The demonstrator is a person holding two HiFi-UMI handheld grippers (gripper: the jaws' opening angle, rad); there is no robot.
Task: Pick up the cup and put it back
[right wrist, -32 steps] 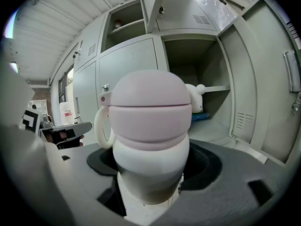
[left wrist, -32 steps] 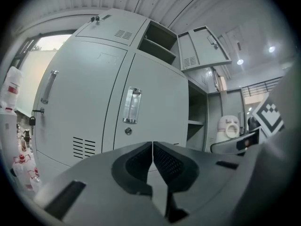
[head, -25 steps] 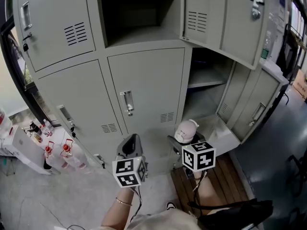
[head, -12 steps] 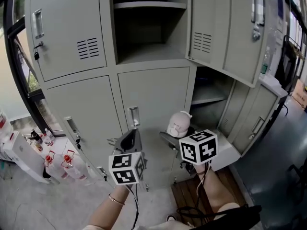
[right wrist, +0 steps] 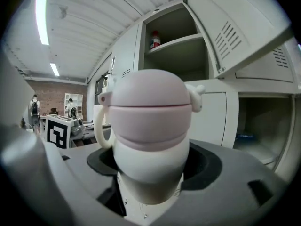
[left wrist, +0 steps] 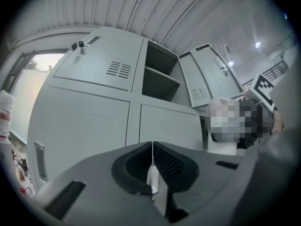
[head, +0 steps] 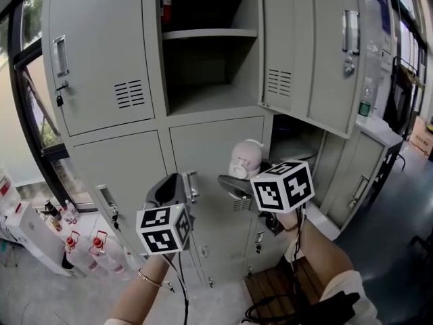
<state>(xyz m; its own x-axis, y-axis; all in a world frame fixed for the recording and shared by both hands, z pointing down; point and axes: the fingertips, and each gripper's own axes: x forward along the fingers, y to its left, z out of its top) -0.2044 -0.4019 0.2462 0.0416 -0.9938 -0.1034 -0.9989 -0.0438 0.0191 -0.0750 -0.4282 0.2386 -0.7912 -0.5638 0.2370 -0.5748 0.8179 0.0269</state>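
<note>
A pale pink and white cup with a domed lid and a side handle stands upright between the jaws of my right gripper, which is shut on its lower body. In the right gripper view the cup fills the middle, and the right gripper clasps its base. Held to the cup's left, my left gripper is shut with nothing in it; its jaws meet in the left gripper view. Both face grey lockers. An open upper compartment lies above the cup.
A red-capped bottle stands on the shelf inside the open compartment. An open locker door hangs at the right, with a lower open compartment behind it. Bottles stand on the floor at left. A wooden pallet lies below.
Both grippers have risen in front of the lockers, the right one carrying the cup up level with the lower door's top. The head view has tilted upward.
</note>
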